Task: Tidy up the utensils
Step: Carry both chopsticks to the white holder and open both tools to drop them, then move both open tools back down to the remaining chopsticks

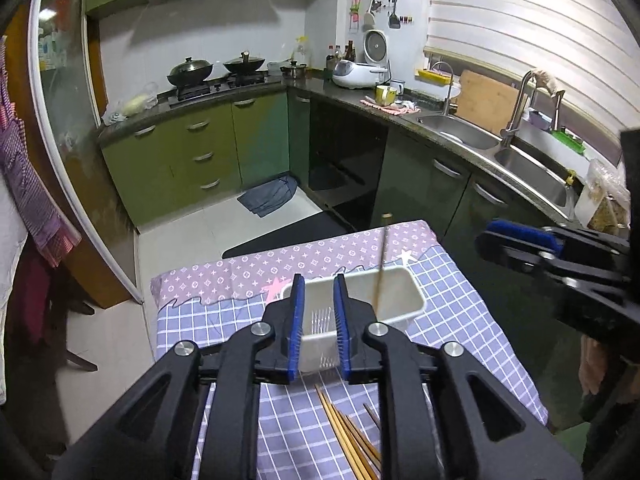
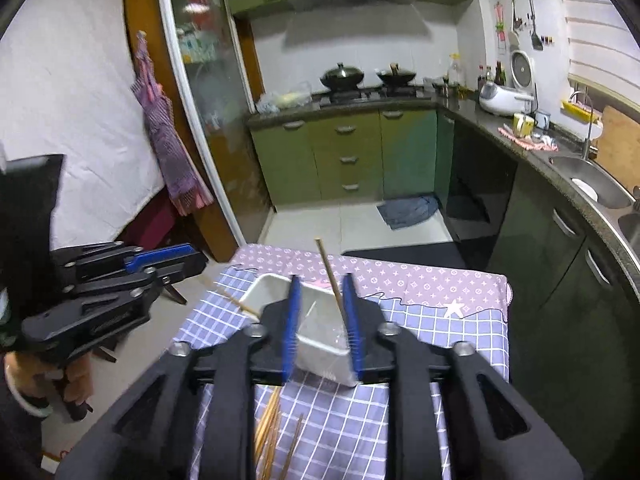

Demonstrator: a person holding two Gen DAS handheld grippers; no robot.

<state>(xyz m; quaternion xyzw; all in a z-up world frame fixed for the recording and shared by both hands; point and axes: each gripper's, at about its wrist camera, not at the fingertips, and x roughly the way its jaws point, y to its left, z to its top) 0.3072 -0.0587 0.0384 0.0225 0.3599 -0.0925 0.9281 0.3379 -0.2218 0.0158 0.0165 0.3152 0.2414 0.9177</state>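
Observation:
A white plastic utensil basket stands on a small table under a purple checked cloth; it also shows in the right wrist view. One wooden chopstick stands upright in it, seen leaning in the right wrist view. Several loose chopsticks lie on the cloth in front of the basket, also visible under the right gripper. My left gripper is open and empty just before the basket. My right gripper is open and empty above the basket's near end.
The table's far edge drops to a tiled floor. A counter with a double sink runs along the right. Green cabinets and a stove with woks stand at the back. A blue rag lies on the floor.

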